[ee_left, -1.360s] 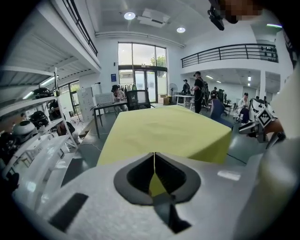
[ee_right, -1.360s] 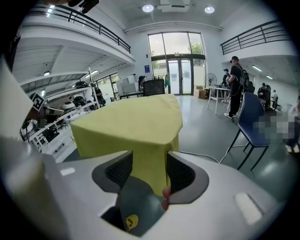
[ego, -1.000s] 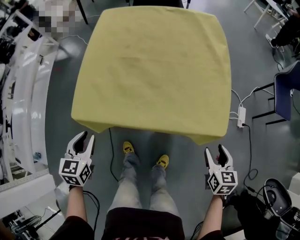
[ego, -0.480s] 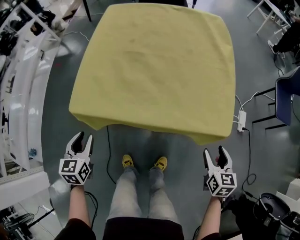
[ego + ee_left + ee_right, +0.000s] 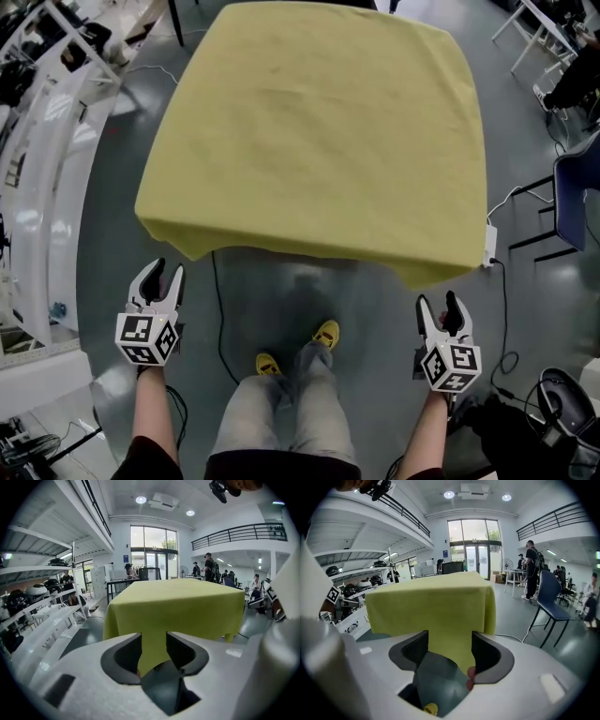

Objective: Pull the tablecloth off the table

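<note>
Left gripper (image 5: 165, 274): jaws partly apart, have just been opening, nothing between them, touching nothing. It hangs over the floor, short of the near left hanging corner of the yellow tablecloth (image 5: 319, 141). In the left gripper view that corner lines up in the gap between the jaws but lies beyond them.

Right gripper (image 5: 438, 305): jaws wide apart, also just been opening, empty. It sits below the near right hanging corner and apart from it. The right gripper view shows the cloth's drop framed between the jaws, no contact.

The tablecloth is still spread flat over the whole table, edges draped on all visible sides, top bare. The table itself is hidden under it.

Between the grippers are the person's legs and yellow shoes (image 5: 325, 333), just short of the near edge. A black cable (image 5: 217, 309) runs on the grey floor under the near left corner. A white power strip (image 5: 489, 246) lies just beside the right near corner. A blue chair (image 5: 574, 192) stands on the right. White shelving (image 5: 47, 187) runs along the left. Nothing lies between either gripper and the cloth.
</note>
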Demonstrator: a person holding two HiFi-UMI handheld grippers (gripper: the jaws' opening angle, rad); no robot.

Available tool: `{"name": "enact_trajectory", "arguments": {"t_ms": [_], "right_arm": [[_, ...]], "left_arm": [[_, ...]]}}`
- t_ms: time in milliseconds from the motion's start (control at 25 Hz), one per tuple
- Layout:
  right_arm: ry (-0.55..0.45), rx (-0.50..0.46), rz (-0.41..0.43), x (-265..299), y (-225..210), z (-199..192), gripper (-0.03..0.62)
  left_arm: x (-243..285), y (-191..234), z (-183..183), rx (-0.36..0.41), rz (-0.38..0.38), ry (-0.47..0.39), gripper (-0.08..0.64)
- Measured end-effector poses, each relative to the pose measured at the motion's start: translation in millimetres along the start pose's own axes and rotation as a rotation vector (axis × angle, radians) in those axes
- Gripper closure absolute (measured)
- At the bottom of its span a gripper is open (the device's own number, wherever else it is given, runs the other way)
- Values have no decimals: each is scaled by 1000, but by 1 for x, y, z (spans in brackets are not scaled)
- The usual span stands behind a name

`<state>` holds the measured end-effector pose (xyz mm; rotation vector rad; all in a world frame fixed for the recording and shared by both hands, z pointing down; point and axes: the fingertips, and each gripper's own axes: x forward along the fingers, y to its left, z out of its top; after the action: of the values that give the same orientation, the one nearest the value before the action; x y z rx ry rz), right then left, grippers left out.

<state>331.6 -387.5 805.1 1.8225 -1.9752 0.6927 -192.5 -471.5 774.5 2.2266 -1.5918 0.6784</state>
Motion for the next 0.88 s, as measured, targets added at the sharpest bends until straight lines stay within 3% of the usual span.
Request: {"name": "enact_trajectory", "arguments": {"t_ms": [320,680,880], "right_arm": [[-59,-19,-43,30,-9,-27,291],[-119,-32,-46,70,-25,-51,280],[-130,-46,-50,86,-36,-54,281]], "left_arm": [[28,40,-39,5,38,-56,375],[76,50,-76,16,36,-85,328],[96,44,-77,-7,25,-122,352]]}}
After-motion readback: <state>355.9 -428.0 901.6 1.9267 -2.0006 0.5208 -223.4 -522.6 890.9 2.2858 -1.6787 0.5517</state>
